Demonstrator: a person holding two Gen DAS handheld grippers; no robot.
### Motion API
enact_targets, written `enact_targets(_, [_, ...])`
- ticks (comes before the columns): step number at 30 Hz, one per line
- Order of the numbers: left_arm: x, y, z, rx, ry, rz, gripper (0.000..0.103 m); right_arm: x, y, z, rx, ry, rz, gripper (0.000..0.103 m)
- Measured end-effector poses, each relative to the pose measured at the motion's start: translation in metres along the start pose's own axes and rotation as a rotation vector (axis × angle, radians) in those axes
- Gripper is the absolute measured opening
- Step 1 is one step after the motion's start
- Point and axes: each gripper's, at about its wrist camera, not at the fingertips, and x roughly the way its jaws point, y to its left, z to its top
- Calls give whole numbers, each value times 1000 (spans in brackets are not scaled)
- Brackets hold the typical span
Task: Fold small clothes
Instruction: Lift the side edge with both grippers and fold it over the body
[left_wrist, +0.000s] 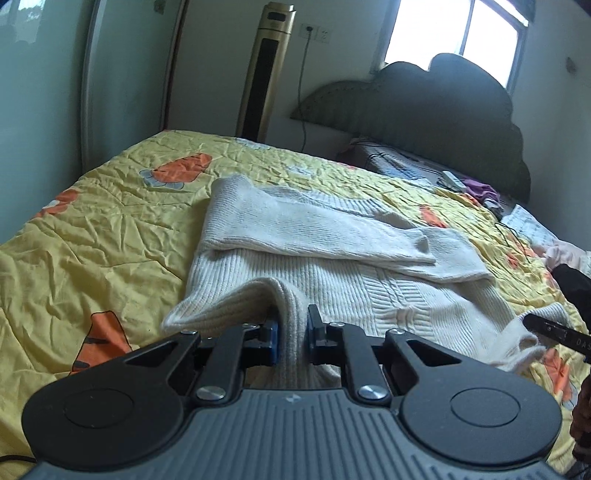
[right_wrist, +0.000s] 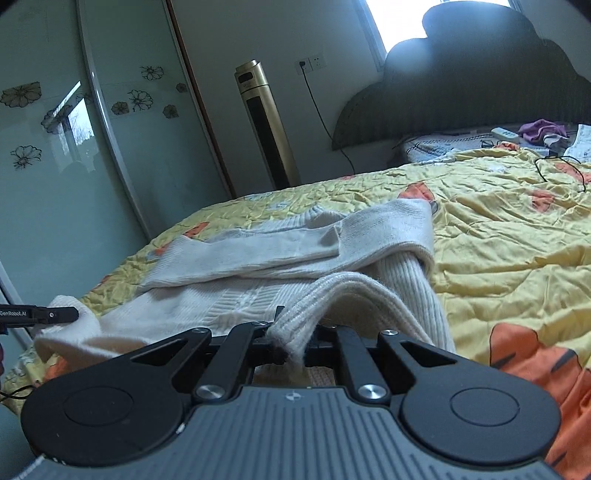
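Observation:
A cream knitted sweater (left_wrist: 332, 273) lies on the yellow bedspread (left_wrist: 92, 229) with both sleeves folded across its body. My left gripper (left_wrist: 292, 332) is shut on the ribbed bottom hem at one corner, which is lifted off the bed. In the right wrist view the same sweater (right_wrist: 258, 251) stretches away, and my right gripper (right_wrist: 291, 338) is shut on the other hem corner, also raised. The right gripper's finger (left_wrist: 554, 328) shows at the right edge of the left view; the left gripper's finger (right_wrist: 44, 314) shows at the left edge of the right view.
A dark padded headboard (left_wrist: 443, 103) stands at the far end, with a purple cloth (left_wrist: 480, 192), a remote and black cables on the bed near it. A gold tower fan (left_wrist: 266, 70) stands by the wall. Mirrored wardrobe doors (right_wrist: 74, 147) run along the bed's side.

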Motion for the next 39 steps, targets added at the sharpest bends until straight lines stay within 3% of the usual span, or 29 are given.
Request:
enact_targets(8, [43,-10,6,34,29,122,14,38,-2,-1,-51,-6,-122,11])
enact_targets(15, [63,-15,2,74,46,175,14,53,-3,-5,-91,11,-157,11])
enact_targets(25, [68,-14,5,73,57,178,14,56,-5,-2,-115,14,-158,11])
enact_targets(39, [70,-14,27,73,22,195,14,59,-1,29,-126,-25,-151,11])
